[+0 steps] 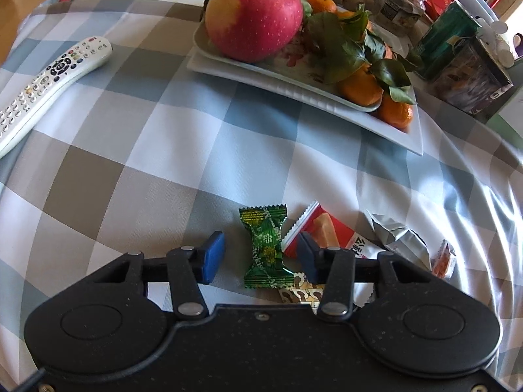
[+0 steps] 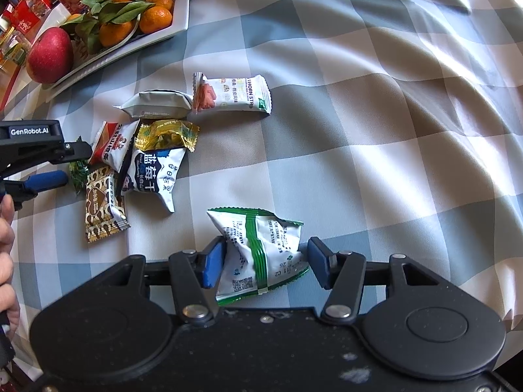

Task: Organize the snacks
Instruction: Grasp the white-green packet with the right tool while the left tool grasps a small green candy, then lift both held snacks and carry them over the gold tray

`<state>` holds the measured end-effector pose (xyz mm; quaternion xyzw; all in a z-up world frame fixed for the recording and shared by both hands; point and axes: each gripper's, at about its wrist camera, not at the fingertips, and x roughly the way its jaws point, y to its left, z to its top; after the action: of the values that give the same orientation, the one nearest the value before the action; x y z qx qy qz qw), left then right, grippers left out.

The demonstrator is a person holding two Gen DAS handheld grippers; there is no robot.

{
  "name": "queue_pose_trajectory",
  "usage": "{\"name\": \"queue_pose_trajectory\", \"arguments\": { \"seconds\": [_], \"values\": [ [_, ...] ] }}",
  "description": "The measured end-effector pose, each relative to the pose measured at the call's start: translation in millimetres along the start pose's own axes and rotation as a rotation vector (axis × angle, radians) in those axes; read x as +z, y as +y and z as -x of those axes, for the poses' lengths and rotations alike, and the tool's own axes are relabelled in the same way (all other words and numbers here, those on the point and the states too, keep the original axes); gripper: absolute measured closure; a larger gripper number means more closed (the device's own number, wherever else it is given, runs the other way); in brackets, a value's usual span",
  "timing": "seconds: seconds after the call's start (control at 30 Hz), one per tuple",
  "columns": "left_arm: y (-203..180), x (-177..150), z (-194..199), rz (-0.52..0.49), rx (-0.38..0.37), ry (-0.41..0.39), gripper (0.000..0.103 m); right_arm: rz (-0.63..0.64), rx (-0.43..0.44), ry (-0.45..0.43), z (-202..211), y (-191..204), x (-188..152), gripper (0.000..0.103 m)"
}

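We see the left gripper [image 1: 261,256] pointing steeply down at the checked tablecloth [image 1: 183,137], its blue pads part-way apart around a green twist-wrapped candy [image 1: 265,248]. The candy lies between the pads with a clear gap on the left side; the right pad sits just beside it, over the edge of a red snack packet [image 1: 330,232], and we cannot tell whether it touches. Nothing is gripped. A brown patterned packet [image 1: 299,292] peeks out below the candy, and a silver packet [image 1: 398,235] lies further right. Beyond them stands a white tray [image 1: 402,134] with a red apple [image 1: 253,16] and leafy tangerines [image 1: 359,86]; a white remote control [image 1: 49,81] lies to the left.

The right gripper [image 2: 266,263] also points down, and its pads are closed on a white packet with green trim [image 2: 258,251]: the left pad presses into its creased side, the right pad meets its edge. To the upper left lies the cluster of other snacks, among them a blue-and-white packet [image 2: 153,173] and a gold-wrapped candy [image 2: 166,134], with a white hawthorn-strip packet [image 2: 232,94] above. A hand [image 2: 6,248] shows at the left edge.
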<state>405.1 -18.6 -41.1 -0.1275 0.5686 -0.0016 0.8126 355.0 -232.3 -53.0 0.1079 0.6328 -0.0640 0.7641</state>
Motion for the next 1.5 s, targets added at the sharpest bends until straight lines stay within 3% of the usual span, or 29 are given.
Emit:
{"name": "queue_pose_trajectory", "arguments": {
  "seconds": [0.03, 0.13, 0.23, 0.4, 0.83, 1.13, 1.2, 1.27, 1.5],
  "values": [
    [0, -1, 0, -0.004, 0.009, -0.001, 0.052, 0.004, -0.001, -0.001, 0, 0, 0, 0.045],
    [-1, -3, 0, -0.033, 0.021, -0.002, 0.073, 0.015, -0.001, -0.003, 0, 1, -2, 0.046],
    [2, -2, -1, -0.031, -0.009, 0.017, 0.079, 0.012, 0.003, -0.001, 0, 0, -1, 0.046],
    [9, -4, 2, 0.007, -0.032, 0.077, 0.079, 0.013, 0.005, 0.003, 0, -1, 0, 0.046],
    [13, -33, 15, -0.086, 0.042, 0.170, 0.078, 0.019, -0.003, 0.003, -1, 2, 0, 0.047],
    [5, -31, 11, -0.119, 0.057, 0.144, 0.070, 0.013, 0.001, 0.006, -1, 1, 0, 0.047],
    [2, -32, 10, -0.134, 0.066, 0.137, 0.071, 0.015, 0.001, 0.005, -1, 1, 0, 0.047],
    [0, -33, 10, -0.146, 0.075, 0.132, 0.079, 0.012, 0.004, 0.006, -1, 0, 0, 0.048],
    [-1, -37, 29, -0.152, 0.060, 0.089, 0.080, -0.028, 0.043, 0.008, 6, -12, 3, 0.054]
  ]
}}
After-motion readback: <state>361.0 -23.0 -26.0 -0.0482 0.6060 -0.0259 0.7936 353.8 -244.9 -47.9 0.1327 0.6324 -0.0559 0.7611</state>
